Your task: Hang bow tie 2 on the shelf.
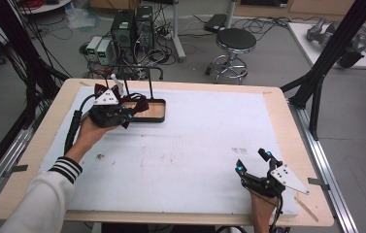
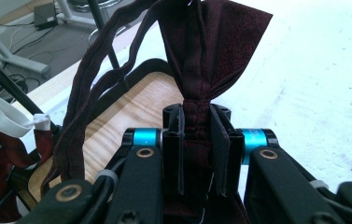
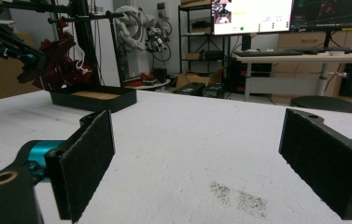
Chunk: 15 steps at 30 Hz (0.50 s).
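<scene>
My left gripper (image 1: pixel 124 116) is shut on a dark red bow tie (image 1: pixel 139 104), held just above the black tray with a wooden floor (image 1: pixel 157 118) at the table's back left. In the left gripper view the pads squeeze the centre knot of the bow tie (image 2: pixel 211 46), and its thin strap (image 2: pixel 85 93) loops off to the left over the tray (image 2: pixel 131 107). My right gripper (image 1: pixel 252 161) rests at the front right of the table, open. Between its pads (image 3: pixel 89 154) there is nothing. From there the left gripper (image 3: pixel 24 60) and the tray (image 3: pixel 94 100) show far off at the left.
A black bar stand (image 1: pixel 137 68) rises from the tray. A second, striped bow tie with a white elastic band (image 2: pixel 5 119) hangs at its left end. A white mat (image 1: pixel 195 145) covers the wooden table. A stool (image 1: pixel 235 41) and computer cases (image 1: pixel 132 26) stand on the floor behind.
</scene>
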Tool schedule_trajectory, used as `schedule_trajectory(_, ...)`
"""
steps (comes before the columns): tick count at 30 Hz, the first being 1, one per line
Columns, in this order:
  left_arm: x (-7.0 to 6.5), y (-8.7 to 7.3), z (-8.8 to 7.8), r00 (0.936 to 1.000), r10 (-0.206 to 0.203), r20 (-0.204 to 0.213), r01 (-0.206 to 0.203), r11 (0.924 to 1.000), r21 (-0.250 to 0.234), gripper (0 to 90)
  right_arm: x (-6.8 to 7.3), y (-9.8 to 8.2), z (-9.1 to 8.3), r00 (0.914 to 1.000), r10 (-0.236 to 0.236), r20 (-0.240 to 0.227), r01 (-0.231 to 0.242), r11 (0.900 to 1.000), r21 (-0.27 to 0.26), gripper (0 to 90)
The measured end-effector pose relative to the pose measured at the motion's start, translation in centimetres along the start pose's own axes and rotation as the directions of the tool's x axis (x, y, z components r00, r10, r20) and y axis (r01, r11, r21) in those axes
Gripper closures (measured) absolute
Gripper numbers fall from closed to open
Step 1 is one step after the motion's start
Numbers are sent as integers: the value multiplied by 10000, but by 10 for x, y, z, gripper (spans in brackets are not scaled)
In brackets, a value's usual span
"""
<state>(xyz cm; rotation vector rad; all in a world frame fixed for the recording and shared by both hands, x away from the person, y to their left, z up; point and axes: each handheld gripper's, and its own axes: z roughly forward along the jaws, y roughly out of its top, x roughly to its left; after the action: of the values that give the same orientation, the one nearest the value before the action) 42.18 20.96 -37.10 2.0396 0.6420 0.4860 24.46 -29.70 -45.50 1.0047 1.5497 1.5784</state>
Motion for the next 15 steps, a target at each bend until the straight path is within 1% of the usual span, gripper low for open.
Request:
schedule_trajectory(3, 0, 1, -1, 10000, 7, -32, -7, 10000, -99, 761, 0, 0, 0, 10000, -1, 3, 1, 10000, 0, 96)
schedule_trajectory(8, -1, 4, -5, 10000, 1, -68, -4, 9984, -568, 761, 0, 0, 0, 10000, -5, -13, 5, 10000, 9, 96)
schedule_trajectory(9, -2, 5, -7, 9999, -13, -119, 3, 9968, -801, 761, 0, 0, 0, 10000, -5, -1, 5, 10000, 0, 96)
schedule_trajectory(10, -2, 5, -7, 9999, -13, -119, 3, 9968, -801, 761, 0, 0, 0, 10000, -23, -4, 23, 10000, -8, 96)
schedule_trajectory(11, -2, 6, -8, 9999, -14, -147, 0, 9956, -934, 761, 0, 0, 0, 10000, -4, -13, 4, 10000, 14, 96)
schedule_trajectory(12, -1, 8, -10, 9998, -100, -145, 83, 9928, -1192, 761, 0, 0, 0, 10000, -8, 2, 8, 10000, -2, 96)
schedule_trajectory(13, -1, 8, -10, 9998, -100, -145, 83, 9928, -1192, 761, 0, 0, 0, 10000, -8, 2, 8, 10000, -2, 96)
schedule_trajectory(15, -1, 11, -12, 9997, -148, -195, 119, 9902, -1390, 761, 0, 0, 0, 10000, -9, 0, 9, 10000, -2, 96)
